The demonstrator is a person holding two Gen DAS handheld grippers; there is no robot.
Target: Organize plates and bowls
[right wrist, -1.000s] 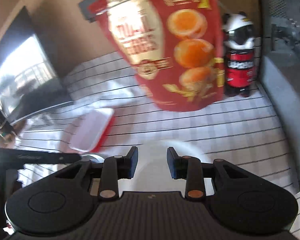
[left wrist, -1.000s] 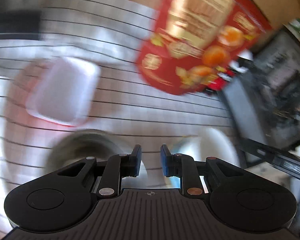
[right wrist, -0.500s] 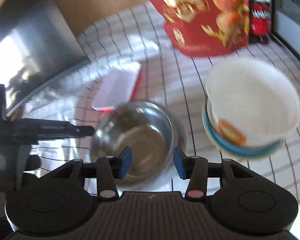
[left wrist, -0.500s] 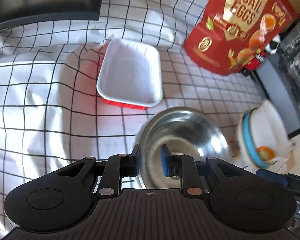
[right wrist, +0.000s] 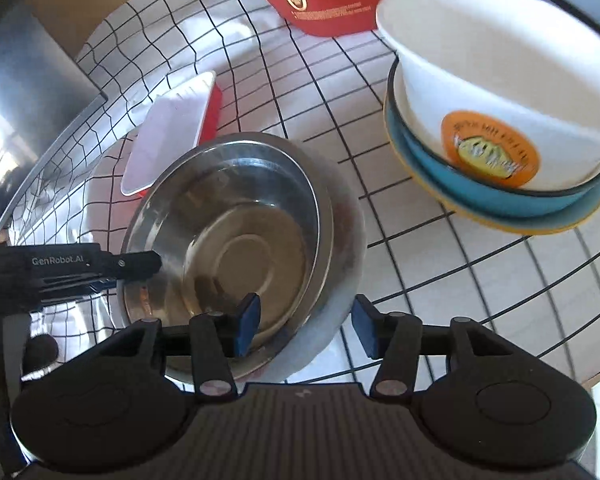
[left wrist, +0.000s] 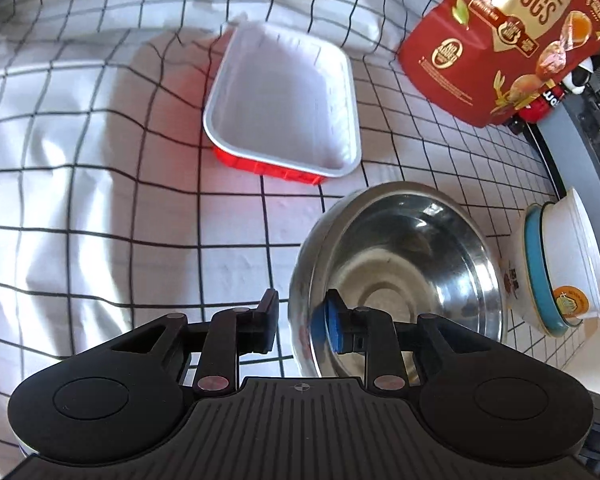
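Note:
A steel bowl (left wrist: 400, 264) (right wrist: 236, 236) stands on the checked cloth, tilted. My left gripper (left wrist: 300, 320) straddles its near-left rim, one finger outside and one inside, with a small gap to the rim. My right gripper (right wrist: 306, 326) is open wide, its jaws on either side of the bowl's near-right rim. A white bowl (right wrist: 496, 92) (left wrist: 572, 256) sits stacked in a blue bowl (right wrist: 500, 196) to the right. A white tray (left wrist: 288, 100) (right wrist: 168, 136) with red sides lies beyond the steel bowl.
A red quail-egg bag (left wrist: 512, 32) (right wrist: 340, 4) stands at the back right with a dark bottle (left wrist: 540, 104) behind it. A dark panel (right wrist: 24, 92) lies at the left. A dark appliance (left wrist: 580, 120) borders the right edge.
Both grippers have moved down and closer to the steel bowl. The right gripper has opened wider around its rim. The left gripper's fingers now straddle the rim.

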